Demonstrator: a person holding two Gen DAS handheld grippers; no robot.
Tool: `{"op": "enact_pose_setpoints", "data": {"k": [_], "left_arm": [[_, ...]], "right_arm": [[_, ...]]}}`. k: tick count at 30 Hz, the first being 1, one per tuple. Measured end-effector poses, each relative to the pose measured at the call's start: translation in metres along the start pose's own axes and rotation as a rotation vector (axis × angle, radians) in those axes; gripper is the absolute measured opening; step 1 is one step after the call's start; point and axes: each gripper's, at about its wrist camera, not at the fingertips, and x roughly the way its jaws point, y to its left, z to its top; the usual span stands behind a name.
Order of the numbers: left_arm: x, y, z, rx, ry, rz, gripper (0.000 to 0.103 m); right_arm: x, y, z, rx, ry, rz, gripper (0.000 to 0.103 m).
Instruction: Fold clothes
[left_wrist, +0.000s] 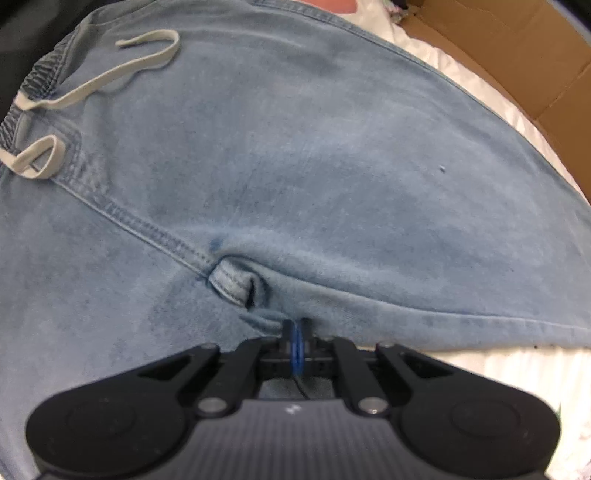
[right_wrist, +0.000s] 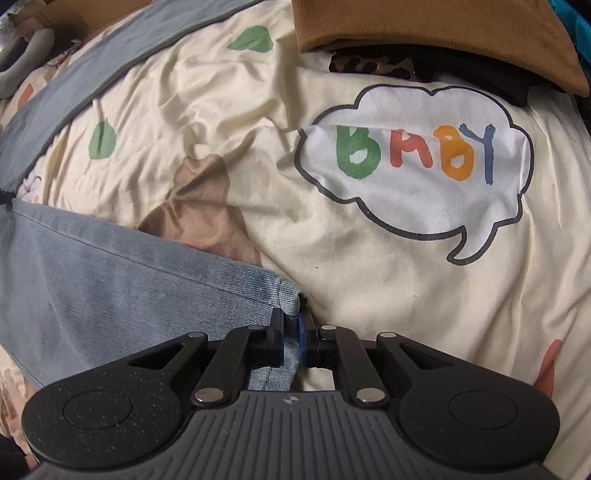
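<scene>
Jeans (left_wrist: 295, 166) looking like faded matt denim w/ rough stitching; bedsheet (right_wrist: 369, 277) showing as smooth printed cotton; grippers' (right_wrist: 291, 325) bodies appearing matt black plastic.

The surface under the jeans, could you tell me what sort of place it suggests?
Probably a bedroom at home: the jeans lie on a soft, rumpled bedcover printed with "BABY", folded clothes are stacked at its far edge, and a cardboard box stands alongside.
</scene>
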Motion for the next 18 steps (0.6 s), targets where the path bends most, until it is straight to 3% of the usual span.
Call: {"op": "enact_pose_setpoints", "data": {"k": [4, 6, 8, 9, 12, 14, 18], "left_arm": [[-0.006, -0.012, 0.002, 0.097, -0.006, 0.016, 0.009], [-0.022, -0.015, 0.007, 0.147, -0.022, -0.014, 0.01], [-0.038, -0.011, 0.012, 0.143, -0.036, -0.063, 0.026], [-0.046, -0.008, 0.013, 0.136, -0.037, -0.08, 0.028], [-0.06, 0.0, 0.009, 0.172, -0.055, -0.071, 0.028], [-0.058, 0.004, 0.006, 0.174, -0.05, -0.062, 0.016], [-0.053, 0.015, -0.005, 0.151, -0.047, -0.07, 0.013]], "right_arm": [[0.007, 0.0, 0.0, 0.036, 0.01, -0.015, 0.006], [0.005, 0.0, 0.001, 0.045, 0.015, -0.02, 0.006], [0.003, 0.002, 0.002, 0.041, 0.018, -0.023, 0.008], [0.001, 0.003, 0.002, 0.032, 0.017, -0.026, 0.01], [-0.007, 0.008, 0.001, 0.008, 0.01, -0.031, 0.012], [-0.012, 0.012, 0.001, -0.009, 0.003, -0.033, 0.013], [-0.023, 0.017, 0.001, -0.026, -0.03, -0.019, 0.013]]}}
